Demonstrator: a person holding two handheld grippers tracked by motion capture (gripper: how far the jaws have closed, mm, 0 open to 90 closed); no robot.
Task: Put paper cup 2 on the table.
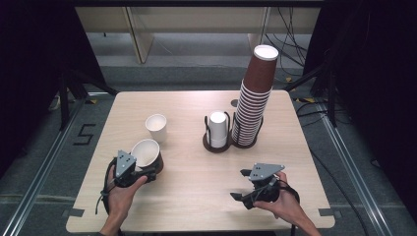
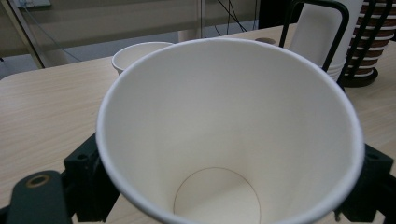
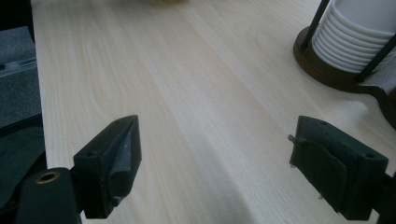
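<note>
A person working at a wooden table (image 1: 196,196) holds a two-jaw gripper in each hand, and the left gripper (image 1: 147,169) has its jaws closed on the sides of a brown paper cup (image 1: 146,153) near the table's left edge. In the left gripper view the cup's white inside and round bottom face the camera, the mouth tipped back toward the person, a hold that probably keeps the cup steady while it is carried or set down. Just beyond it, toward the far edge, a white cup (image 1: 156,127) stands upright and apart from the held one, apparently one already set out. Toward the right half of the table a short stack of white cups (image 1: 218,129) sits in a black wire holder (image 1: 217,142), touching distance from a tall leaning stack of brown cups (image 1: 253,103) in a second holder, seemingly the supply. The right gripper (image 1: 240,184) rests near the near right corner, jaws spread wide with nothing between them, most likely waiting clear of the work.
</note>
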